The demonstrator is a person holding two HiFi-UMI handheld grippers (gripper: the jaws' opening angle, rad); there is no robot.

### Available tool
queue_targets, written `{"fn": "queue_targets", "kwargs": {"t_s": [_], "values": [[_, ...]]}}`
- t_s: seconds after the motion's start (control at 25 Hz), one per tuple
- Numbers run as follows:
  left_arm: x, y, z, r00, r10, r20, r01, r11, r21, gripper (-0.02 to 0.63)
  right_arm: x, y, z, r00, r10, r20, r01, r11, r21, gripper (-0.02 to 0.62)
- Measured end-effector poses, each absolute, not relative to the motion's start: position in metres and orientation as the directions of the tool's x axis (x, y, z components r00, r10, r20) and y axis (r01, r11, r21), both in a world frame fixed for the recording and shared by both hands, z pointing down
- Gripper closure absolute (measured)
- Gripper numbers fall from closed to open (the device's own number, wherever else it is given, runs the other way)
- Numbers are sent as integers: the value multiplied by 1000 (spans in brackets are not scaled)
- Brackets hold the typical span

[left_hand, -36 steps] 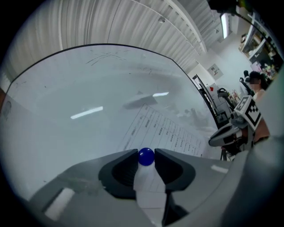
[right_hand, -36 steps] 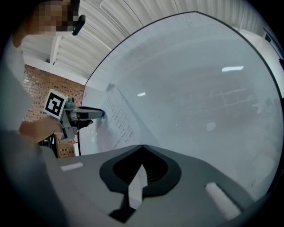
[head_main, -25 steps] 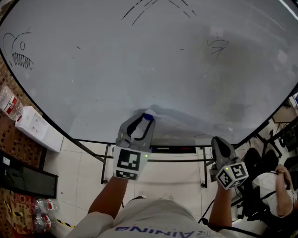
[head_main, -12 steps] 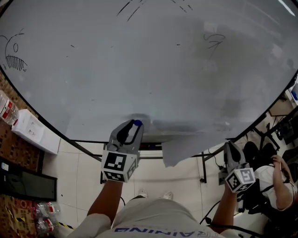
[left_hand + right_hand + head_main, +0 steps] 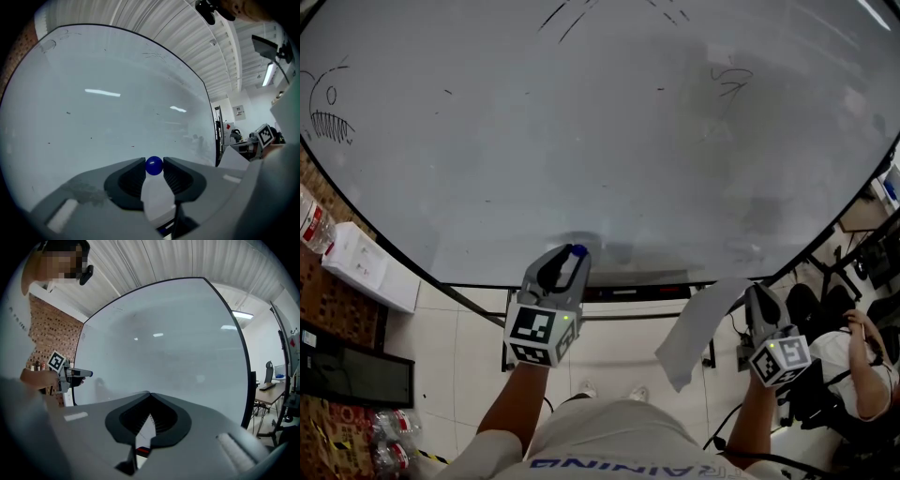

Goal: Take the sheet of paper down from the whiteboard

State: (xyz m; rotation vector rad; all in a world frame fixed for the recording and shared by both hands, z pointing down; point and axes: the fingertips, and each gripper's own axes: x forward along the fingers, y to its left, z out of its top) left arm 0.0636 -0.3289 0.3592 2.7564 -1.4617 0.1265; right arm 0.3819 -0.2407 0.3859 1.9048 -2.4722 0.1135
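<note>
Down at the right, off the whiteboard, the right tongs are clamped tight on the sheet of paper, which hangs free; the left tongs pinch a blue magnet.

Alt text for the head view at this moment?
Seen from above, the right gripper holds a sheet of paper that hangs free below the whiteboard. The left gripper grips a blue magnet near the board's bottom edge.

brick wall | pale tiled floor | ceiling strip light | desk, perhaps
</note>
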Motion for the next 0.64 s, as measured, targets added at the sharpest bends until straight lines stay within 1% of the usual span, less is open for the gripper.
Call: {"fn": "queue_targets", "kwargs": {"t_s": [0.64], "values": [[48, -332, 358, 543, -836, 80, -839, -545, 2, 479, 367, -250, 386, -277, -959, 65, -961, 275, -43, 588]]}}
